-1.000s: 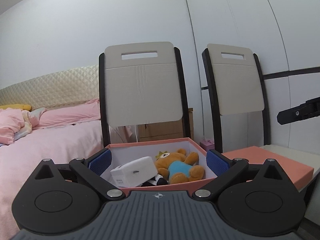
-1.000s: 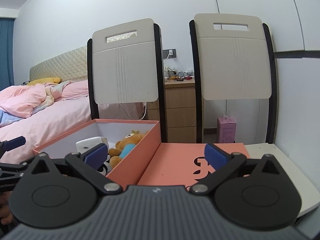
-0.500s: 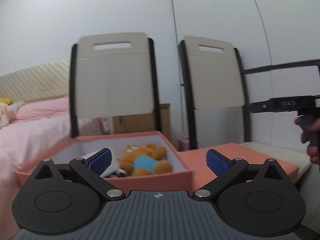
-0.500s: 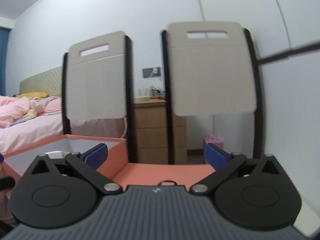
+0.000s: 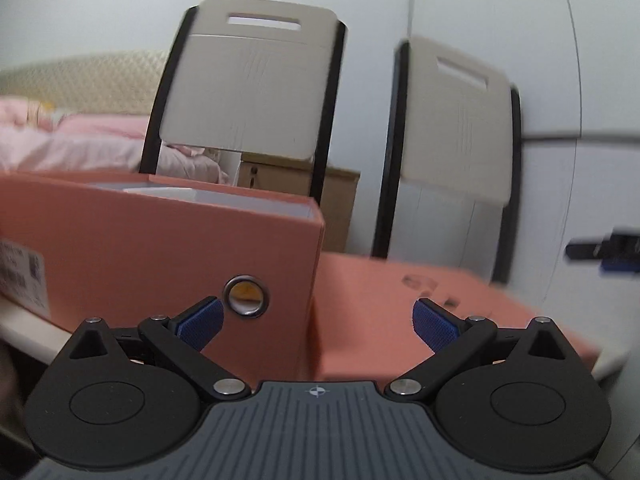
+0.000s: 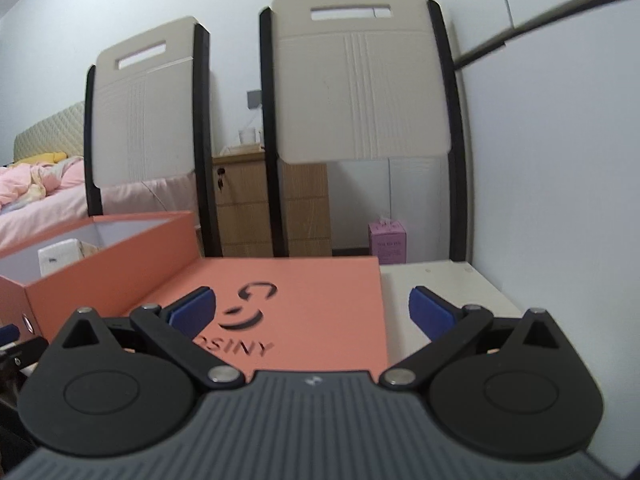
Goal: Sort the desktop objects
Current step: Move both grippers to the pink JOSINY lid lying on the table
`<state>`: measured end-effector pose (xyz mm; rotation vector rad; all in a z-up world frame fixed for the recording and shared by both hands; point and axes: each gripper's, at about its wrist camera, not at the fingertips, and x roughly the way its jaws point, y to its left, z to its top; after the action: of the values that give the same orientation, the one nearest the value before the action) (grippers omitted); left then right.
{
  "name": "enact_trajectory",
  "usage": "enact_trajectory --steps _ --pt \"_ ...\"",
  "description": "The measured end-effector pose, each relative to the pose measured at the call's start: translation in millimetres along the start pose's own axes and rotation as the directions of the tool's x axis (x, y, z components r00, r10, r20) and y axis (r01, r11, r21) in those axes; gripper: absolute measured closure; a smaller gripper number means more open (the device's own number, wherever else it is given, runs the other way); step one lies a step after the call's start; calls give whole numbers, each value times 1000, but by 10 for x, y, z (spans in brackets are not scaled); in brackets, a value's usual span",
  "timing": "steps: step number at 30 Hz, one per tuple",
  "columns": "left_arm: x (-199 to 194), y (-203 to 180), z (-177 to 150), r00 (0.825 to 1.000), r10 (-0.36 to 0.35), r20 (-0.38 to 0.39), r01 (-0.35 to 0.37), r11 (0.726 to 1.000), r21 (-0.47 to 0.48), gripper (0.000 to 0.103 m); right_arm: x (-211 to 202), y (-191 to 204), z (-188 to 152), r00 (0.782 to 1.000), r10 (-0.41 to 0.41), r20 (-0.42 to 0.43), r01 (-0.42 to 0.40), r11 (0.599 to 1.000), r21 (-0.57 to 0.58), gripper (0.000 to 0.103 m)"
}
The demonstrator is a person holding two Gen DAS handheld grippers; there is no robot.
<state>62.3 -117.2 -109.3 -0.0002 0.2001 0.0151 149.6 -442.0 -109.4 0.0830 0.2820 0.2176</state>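
An open salmon-pink box (image 5: 160,248) stands on the white table, its near end wall with a metal eyelet (image 5: 245,295) close in front of my left gripper (image 5: 316,322), which is open and empty. Its flat pink lid (image 6: 296,304) with a black logo lies to the right of the box (image 6: 112,276). Open and empty, my right gripper (image 6: 312,314) hovers low over the lid's near end. A white object (image 6: 58,256) shows inside the box; the rest of the contents are hidden by the walls. The right gripper's tip (image 5: 600,250) shows at the right edge of the left wrist view.
Two folding chairs (image 6: 364,92) (image 6: 148,116) stand behind the table against the white wall. A wooden drawer cabinet (image 6: 244,204) and a small purple box (image 6: 388,240) sit on the floor beyond. A bed with pink bedding (image 6: 36,196) lies to the left. The bare white tabletop (image 6: 436,280) lies right of the lid.
Both grippers have dropped lower and closer to the table. The left one now faces the box's end wall instead of looking into it, and the plush bear is out of sight.
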Motion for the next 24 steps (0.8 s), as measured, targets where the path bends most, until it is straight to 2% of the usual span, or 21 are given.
enact_trajectory --steps 2,6,8,10,13,16,20,24 --pt "-8 -50 -24 1000 -30 -1 30 995 100 1 19 -64 -56 1000 -10 -21 10 1000 23 0" --pt "-51 -87 -100 995 -100 -4 100 986 136 1 67 -136 -111 998 24 -59 -21 998 62 0" --pt "-31 -101 -128 990 -137 -31 140 984 110 1 113 -160 -116 997 33 -66 -27 995 93 0" --pt "-10 -88 -142 983 -178 -37 180 981 73 1 167 -135 -158 996 39 -86 -33 997 69 0" --pt "10 -113 -145 977 -205 -63 209 976 63 1 211 -127 -269 994 40 -98 -37 999 36 0" --pt "45 -132 -133 973 -205 -110 209 978 29 1 238 -155 -384 994 39 -101 -37 999 19 0" --pt "92 -163 -157 969 -208 -136 215 976 34 1 264 -255 -484 991 28 -128 -20 997 68 0" --pt "151 -178 -180 966 -211 -151 217 976 22 1 273 -373 -538 988 90 -128 -68 983 171 0"
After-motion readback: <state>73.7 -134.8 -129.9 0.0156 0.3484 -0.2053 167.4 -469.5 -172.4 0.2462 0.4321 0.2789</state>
